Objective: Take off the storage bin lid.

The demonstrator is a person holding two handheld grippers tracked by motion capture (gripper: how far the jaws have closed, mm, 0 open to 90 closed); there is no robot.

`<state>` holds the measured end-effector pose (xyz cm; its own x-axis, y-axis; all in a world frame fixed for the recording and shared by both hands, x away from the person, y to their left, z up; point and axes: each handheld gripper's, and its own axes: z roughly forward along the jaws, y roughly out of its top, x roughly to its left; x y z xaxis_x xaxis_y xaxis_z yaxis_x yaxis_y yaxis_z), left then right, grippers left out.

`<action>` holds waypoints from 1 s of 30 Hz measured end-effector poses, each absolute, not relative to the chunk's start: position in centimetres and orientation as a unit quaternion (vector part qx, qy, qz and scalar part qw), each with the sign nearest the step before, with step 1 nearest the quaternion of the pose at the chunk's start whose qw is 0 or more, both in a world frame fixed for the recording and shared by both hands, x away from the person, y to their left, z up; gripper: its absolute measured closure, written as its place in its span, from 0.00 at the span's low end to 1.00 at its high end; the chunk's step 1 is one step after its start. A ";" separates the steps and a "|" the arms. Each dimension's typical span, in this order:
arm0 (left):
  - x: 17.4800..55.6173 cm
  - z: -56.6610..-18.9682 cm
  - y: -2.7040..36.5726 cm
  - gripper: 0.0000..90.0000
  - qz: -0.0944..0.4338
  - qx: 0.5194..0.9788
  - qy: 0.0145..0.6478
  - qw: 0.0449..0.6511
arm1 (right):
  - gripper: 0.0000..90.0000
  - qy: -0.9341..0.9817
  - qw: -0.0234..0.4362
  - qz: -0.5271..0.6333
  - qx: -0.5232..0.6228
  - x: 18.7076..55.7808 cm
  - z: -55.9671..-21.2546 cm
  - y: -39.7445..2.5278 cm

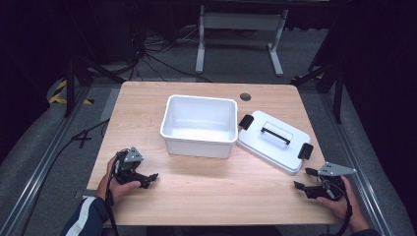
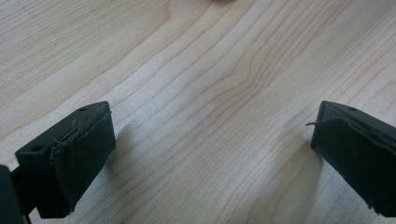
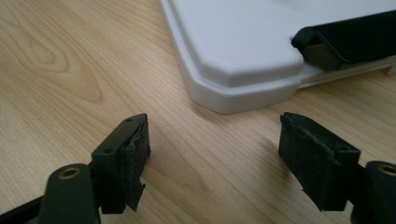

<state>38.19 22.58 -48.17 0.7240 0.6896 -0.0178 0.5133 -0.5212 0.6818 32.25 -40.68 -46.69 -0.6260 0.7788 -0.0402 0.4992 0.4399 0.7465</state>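
Note:
A white plastic bin (image 1: 199, 125) stands uncovered in the middle of the wooden table (image 1: 196, 196). Its white lid (image 1: 273, 140), with a black handle and black end clips, lies flat on the table to the bin's right. My left gripper (image 1: 150, 179) rests low at the front left, open, with bare wood between its jaws (image 2: 210, 140). My right gripper (image 1: 305, 179) sits at the front right, open, just in front of the lid's near corner (image 3: 243, 88). One black clip (image 3: 345, 39) of the lid shows close by in the right gripper view.
A round cable hole (image 1: 245, 97) sits in the table top behind the bin. Beyond the far edge stand a white table frame (image 1: 241, 29) and loose cables on the floor. Bare wood stretches between the two grippers.

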 end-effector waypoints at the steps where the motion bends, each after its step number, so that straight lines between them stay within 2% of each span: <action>1: 38.2 -48.2 22.6 0.00 0.128 0.862 0.349 0.344 | 0.27 0.826 0.191 0.363 0.388 32.2 -46.7 -40.7; 30: 38.2 -48.2 22.6 0.00 0.131 0.862 0.348 0.344 | 0.23 0.820 0.194 0.358 0.402 32.3 -46.8 -40.6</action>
